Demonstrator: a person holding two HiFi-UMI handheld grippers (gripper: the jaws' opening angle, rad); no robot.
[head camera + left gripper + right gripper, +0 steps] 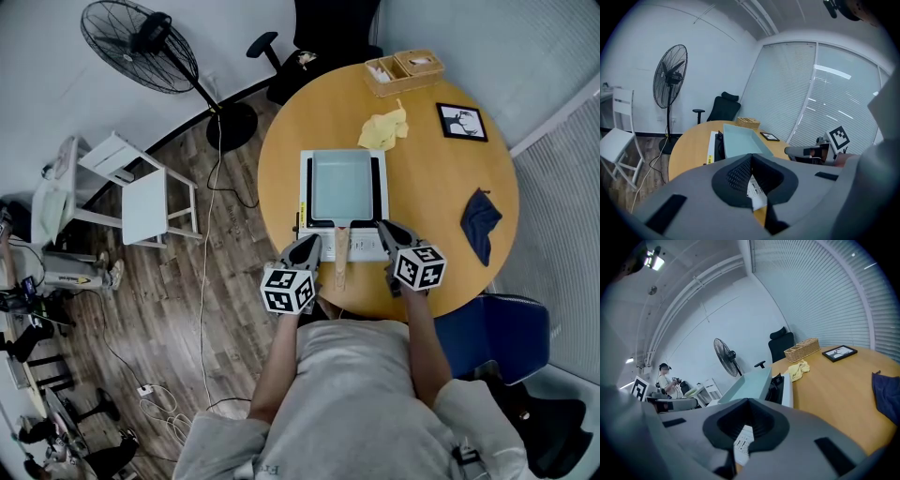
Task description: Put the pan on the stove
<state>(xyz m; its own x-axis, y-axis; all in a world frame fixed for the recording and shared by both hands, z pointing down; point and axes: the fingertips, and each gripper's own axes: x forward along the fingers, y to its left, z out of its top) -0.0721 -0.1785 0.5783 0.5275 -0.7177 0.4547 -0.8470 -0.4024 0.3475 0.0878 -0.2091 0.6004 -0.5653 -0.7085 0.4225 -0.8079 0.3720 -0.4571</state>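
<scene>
The left gripper (311,243) is shut, its two jaws pressed together at the tips with nothing between them. The right gripper (384,229) is shut the same way and holds nothing too. Both hang over the near edge of the round wooden desk (441,178), right in front of the person.

The pan (342,183) is light blue and square. It sits on top of the stove (365,247), which is white with a black top and stands in the middle of the desk. The pan's wooden handle (340,255) points back at the person and lies between the two grippers. The left gripper is just beside the handle, and from above it is hard to tell if they touch. The right gripper is a little farther off, over the white front of the stove.

Behind the stove lies a crumpled yellow cloth (386,127). Past it, near the far edge, stands a basket (403,70). A small picture frame (461,122) lies flat to the right of the yellow cloth. A dark blue cloth (480,223) lies near the right edge of the desk.

On the wood floor, off to the left, stand a big black fan (141,42) and a white chair (141,192). A black chair (328,37) is at the far side of the desk.
</scene>
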